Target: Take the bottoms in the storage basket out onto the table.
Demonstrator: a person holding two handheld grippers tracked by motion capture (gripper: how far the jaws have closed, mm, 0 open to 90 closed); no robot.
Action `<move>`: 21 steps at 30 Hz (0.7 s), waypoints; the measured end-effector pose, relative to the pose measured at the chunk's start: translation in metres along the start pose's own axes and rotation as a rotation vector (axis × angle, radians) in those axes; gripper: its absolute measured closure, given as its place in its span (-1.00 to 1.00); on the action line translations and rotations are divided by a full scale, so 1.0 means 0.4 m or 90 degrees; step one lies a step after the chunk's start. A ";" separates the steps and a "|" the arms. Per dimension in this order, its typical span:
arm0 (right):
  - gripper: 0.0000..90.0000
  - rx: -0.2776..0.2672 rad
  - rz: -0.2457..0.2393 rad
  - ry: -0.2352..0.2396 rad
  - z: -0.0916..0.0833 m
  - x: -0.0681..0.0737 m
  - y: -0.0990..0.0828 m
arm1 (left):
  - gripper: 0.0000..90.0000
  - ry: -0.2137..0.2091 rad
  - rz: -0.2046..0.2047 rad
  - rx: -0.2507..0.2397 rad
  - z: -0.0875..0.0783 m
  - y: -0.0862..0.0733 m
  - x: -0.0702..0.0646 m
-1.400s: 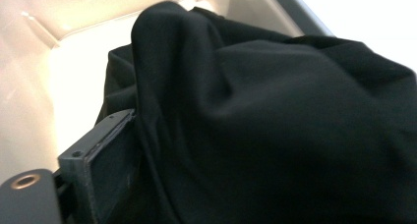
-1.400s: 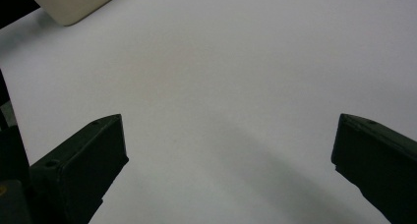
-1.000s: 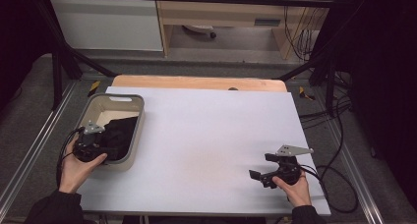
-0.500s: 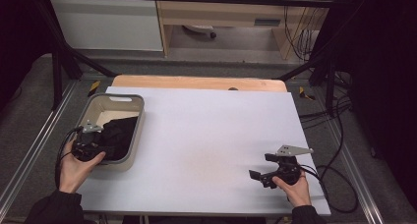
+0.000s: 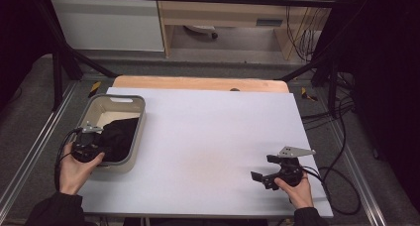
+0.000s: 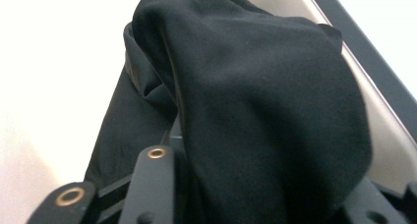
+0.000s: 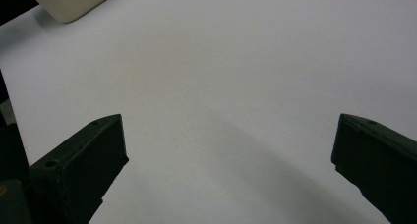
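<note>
Black, soft, crumpled cloth (image 5: 118,137) lying in a beige rectangular plastic tub (image 5: 119,101), toward the tub's near half, at about 9 o'clock on the white worktop (image 5: 213,137). Tub set near the worktop's left edge, long side running from 6 to 12 o'clock, with a slot handle in the far rim.

Left claw (image 5: 91,145) held in the left hand (image 5: 74,166) at the tub's near left corner, pointing toward 3 o'clock into the cloth. Jaws just closing, with a fold of the cloth between them: in the left gripper view, black cloth (image 6: 255,111) bulging up from between the two black jaws and draping over the right one, the tub's pale wall (image 6: 54,62) bright at 9 o'clock behind it. Pads themselves buried under the fabric, so a firm pinch impossible to confirm, though the cloth clearly bunched inside the narrowed gap.

Right claw (image 5: 260,176) held in the right hand (image 5: 297,189) at about 4 o'clock on the worktop, well apart from the tub, pointing toward 9 o'clock. Jaws spread wide with nothing between them; in the right gripper view (image 7: 226,160) bare white worktop (image 7: 236,76) between the two black jaws, and a corner of the beige tub (image 7: 74,3) at 11 o'clock.

Strip of light wood (image 5: 198,83) along the worktop's far edge at 12 o'clock.
</note>
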State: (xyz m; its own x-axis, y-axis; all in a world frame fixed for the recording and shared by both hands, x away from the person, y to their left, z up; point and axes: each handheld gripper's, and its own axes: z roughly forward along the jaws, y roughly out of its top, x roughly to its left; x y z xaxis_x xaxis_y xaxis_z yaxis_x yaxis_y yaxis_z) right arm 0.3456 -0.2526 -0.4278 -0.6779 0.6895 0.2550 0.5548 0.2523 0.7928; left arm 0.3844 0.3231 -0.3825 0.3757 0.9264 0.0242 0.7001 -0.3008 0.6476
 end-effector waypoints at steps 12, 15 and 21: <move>-0.99 0.001 -0.001 0.000 0.000 0.000 0.000 | 0.73 0.004 0.000 0.000 -0.004 -0.003 0.004; -0.99 0.001 -0.002 0.000 0.000 0.000 0.000 | 0.75 0.004 -0.001 0.000 -0.005 -0.003 0.006; -0.99 0.001 -0.001 0.000 0.000 0.000 0.000 | 0.78 0.008 -0.005 -0.019 -0.017 -0.002 0.009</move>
State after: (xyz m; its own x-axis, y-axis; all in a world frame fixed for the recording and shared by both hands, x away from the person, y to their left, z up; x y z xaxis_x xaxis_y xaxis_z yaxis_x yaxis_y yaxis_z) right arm 0.3458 -0.2525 -0.4280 -0.6790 0.6892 0.2530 0.5537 0.2545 0.7929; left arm 0.3810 0.3283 -0.3779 0.3626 0.9315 0.0279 0.6850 -0.2867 0.6698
